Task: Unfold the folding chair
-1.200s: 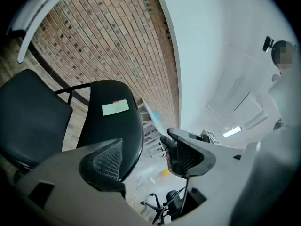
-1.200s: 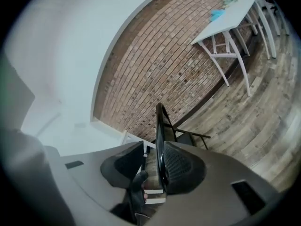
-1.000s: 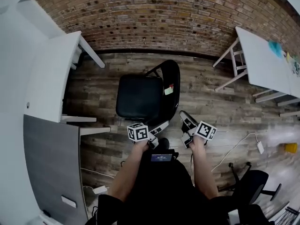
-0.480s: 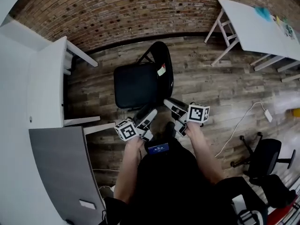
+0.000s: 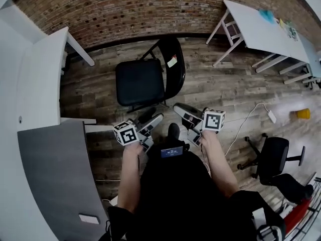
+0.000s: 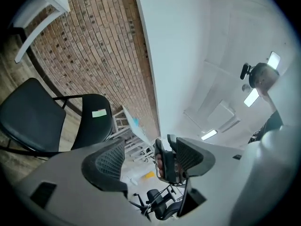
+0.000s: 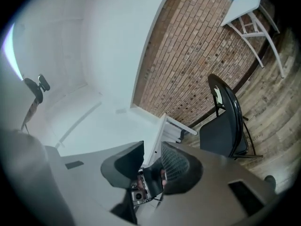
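Observation:
The black folding chair (image 5: 140,82) stands unfolded on the wood floor, its seat flat and its backrest (image 5: 175,64), with a small label on it, toward the right. Both grippers are held level close to the person's body, short of the chair and not touching it. My left gripper (image 5: 152,121) is open with nothing between its jaws. My right gripper (image 5: 181,111) also has its jaws apart and empty. In the left gripper view the chair (image 6: 30,114) lies at the lower left, beyond the left gripper (image 6: 146,158). In the right gripper view the chair (image 7: 225,126) is to the right of the right gripper (image 7: 151,163).
A brick wall runs along the back. A white table (image 5: 261,31) stands at the right rear, a white desk (image 5: 40,69) and a grey surface (image 5: 50,174) at the left. A black office chair (image 5: 276,154), a white cable with adapter (image 5: 271,116) and a yellow object (image 5: 302,114) are at the right.
Both grippers have risen and drawn back from the chair's front edge toward the person's body. The chair stays unfolded in the same place.

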